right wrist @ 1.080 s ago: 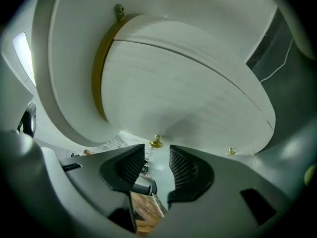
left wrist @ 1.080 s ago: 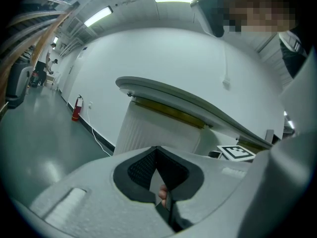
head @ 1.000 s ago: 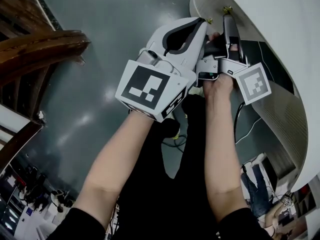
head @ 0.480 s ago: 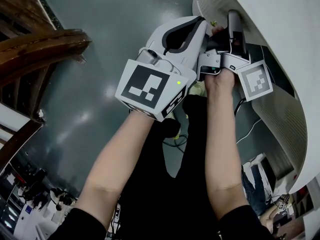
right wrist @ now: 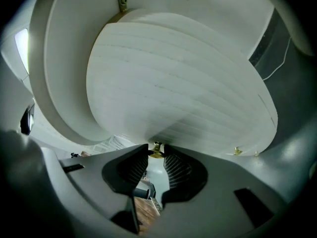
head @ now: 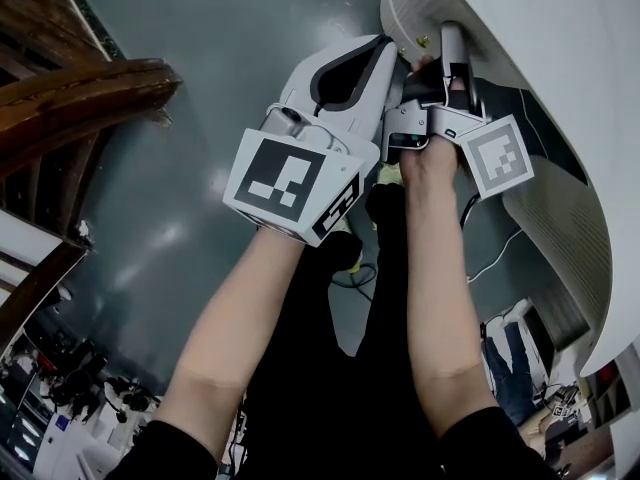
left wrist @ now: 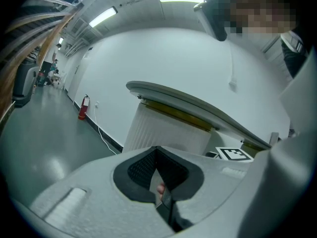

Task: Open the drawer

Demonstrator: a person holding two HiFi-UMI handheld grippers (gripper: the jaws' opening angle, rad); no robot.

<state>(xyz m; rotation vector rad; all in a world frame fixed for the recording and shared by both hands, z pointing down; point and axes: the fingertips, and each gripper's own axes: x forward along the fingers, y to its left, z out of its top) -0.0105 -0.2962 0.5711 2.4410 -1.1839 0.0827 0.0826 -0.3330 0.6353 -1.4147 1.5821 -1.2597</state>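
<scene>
The right gripper [right wrist: 156, 147] is pinching the small brass knob [right wrist: 156, 151] on the ribbed white drawer [right wrist: 173, 83], with a pad pressing on either side of it. The left gripper [left wrist: 156, 155] is hovering just beside it, off the drawer, with its jaws pressed together on nothing. The drawer front is looking flush with its cabinet, so the grasp seems done and the pull itself is yet to come.
</scene>
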